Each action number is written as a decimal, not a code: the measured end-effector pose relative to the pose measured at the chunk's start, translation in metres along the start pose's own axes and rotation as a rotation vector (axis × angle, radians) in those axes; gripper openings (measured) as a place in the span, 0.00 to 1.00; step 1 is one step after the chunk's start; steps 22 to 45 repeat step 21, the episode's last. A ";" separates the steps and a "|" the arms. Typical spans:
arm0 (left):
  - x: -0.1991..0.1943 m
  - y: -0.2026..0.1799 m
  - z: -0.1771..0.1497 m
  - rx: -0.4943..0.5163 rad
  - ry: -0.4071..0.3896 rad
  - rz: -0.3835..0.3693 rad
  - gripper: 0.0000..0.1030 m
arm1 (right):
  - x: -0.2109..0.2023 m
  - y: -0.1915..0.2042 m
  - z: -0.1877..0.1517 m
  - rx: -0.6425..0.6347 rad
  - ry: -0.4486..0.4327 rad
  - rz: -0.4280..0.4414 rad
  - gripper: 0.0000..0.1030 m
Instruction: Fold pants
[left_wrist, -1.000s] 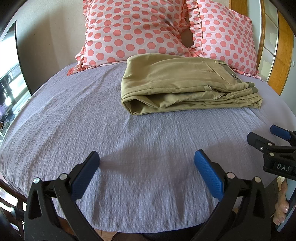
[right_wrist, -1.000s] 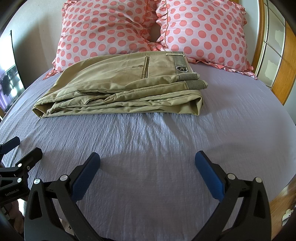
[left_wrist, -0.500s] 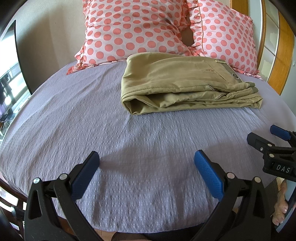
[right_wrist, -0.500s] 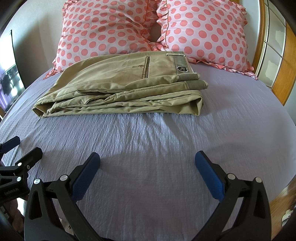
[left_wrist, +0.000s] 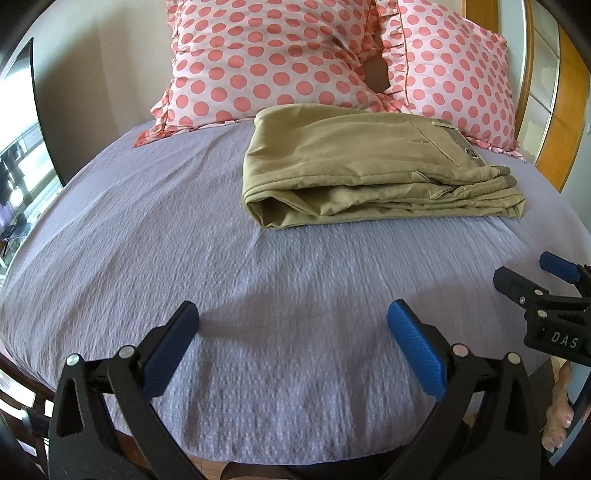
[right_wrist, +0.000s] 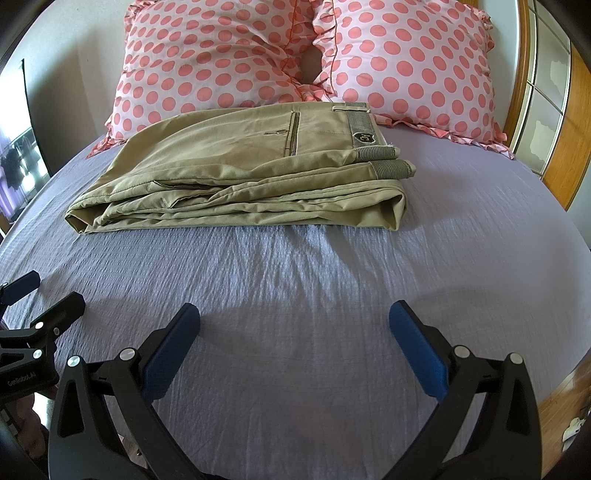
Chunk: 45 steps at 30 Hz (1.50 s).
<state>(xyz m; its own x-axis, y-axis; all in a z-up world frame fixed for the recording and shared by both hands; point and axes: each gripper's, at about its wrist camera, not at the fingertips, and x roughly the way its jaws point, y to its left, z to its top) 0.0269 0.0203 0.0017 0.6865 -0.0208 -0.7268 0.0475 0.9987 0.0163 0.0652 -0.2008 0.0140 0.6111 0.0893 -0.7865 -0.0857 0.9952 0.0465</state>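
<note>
Lavender bedding covers the bed (left_wrist: 155, 236) that fills both wrist views, its textured sheet wrinkled toward the lower centre of the right wrist view. Left hand-held gripper (left_wrist: 293, 343): seen at the bottom of the left wrist view, its two blue-padded fingers (left_wrist: 415, 349) spread wide apart, with only bare sheet between them and nothing grasped. Right hand-held gripper (right_wrist: 295, 343): at the bottom of the right wrist view, likewise spread wide and holding nothing, over bare sheet. Each tool also appears at the edge of the other's view: the right one at the lower right edge of the left wrist view, the left one at the lower left edge of the right wrist view; both stand well apart from the garment. Khaki pants (right_wrist: 251, 173): folded into a flat, layered bundle lying on the sheet in the upper middle of each frame, right of centre in the left wrist view, with the striped waistband (right_wrist: 364, 127) and a dark label at the bundle's right end and a rounded fold at its left end. Two pink polka-dot pillows (right_wrist: 207, 59) stand propped at the top of the frame just behind the pants, their ruffled edges touching the sheet. Wooden headboard (right_wrist: 565, 155): curving down the upper right edge.
</note>
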 end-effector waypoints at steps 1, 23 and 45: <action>0.000 0.001 0.000 0.001 0.000 -0.001 0.98 | 0.000 0.000 0.000 0.001 0.000 0.000 0.99; 0.002 0.001 0.003 0.003 0.008 0.002 0.98 | 0.000 0.000 0.000 0.002 -0.002 -0.001 0.99; 0.002 0.001 0.003 0.003 0.008 0.002 0.98 | 0.000 0.000 0.000 0.002 -0.002 -0.001 0.99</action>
